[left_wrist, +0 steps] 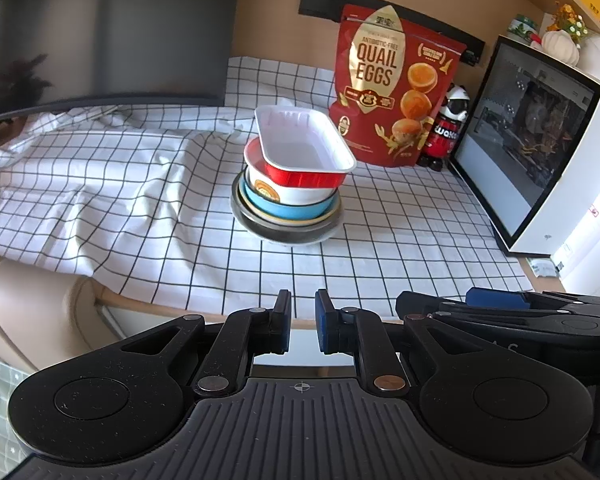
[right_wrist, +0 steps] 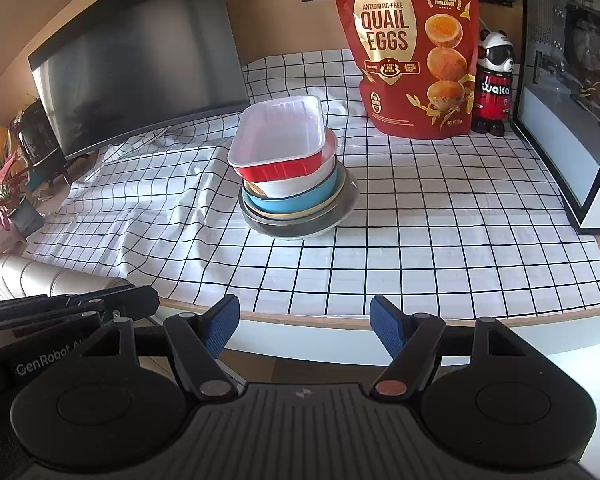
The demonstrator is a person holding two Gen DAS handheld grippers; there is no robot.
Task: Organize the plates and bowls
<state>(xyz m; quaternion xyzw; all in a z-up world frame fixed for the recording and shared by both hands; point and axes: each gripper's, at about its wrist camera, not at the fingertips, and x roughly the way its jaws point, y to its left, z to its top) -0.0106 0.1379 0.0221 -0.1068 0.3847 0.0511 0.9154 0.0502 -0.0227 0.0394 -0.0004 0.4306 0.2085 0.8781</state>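
A stack of dishes stands mid-table on the checked cloth. On top is a red foil tray [left_wrist: 306, 152] [right_wrist: 280, 140] with a white inside. Under it sit a white bowl [left_wrist: 288, 192] [right_wrist: 300, 184], a blue bowl [left_wrist: 284, 212] [right_wrist: 292, 200], a yellow-rimmed plate and a grey plate [left_wrist: 288, 234] [right_wrist: 300, 228]. My left gripper [left_wrist: 303, 326] is back at the table's front edge, its jaws a narrow gap apart and empty. My right gripper [right_wrist: 304, 330] is open and empty, also at the front edge. Each gripper shows at the side of the other's view.
A red quail eggs bag [left_wrist: 392, 96] [right_wrist: 416, 52] and a panda bottle [left_wrist: 446, 128] [right_wrist: 494, 84] stand behind the stack. A dark monitor [left_wrist: 108, 36] [right_wrist: 140, 64] is at the back left. A white PC case [left_wrist: 532, 140] [right_wrist: 572, 92] stands at the right.
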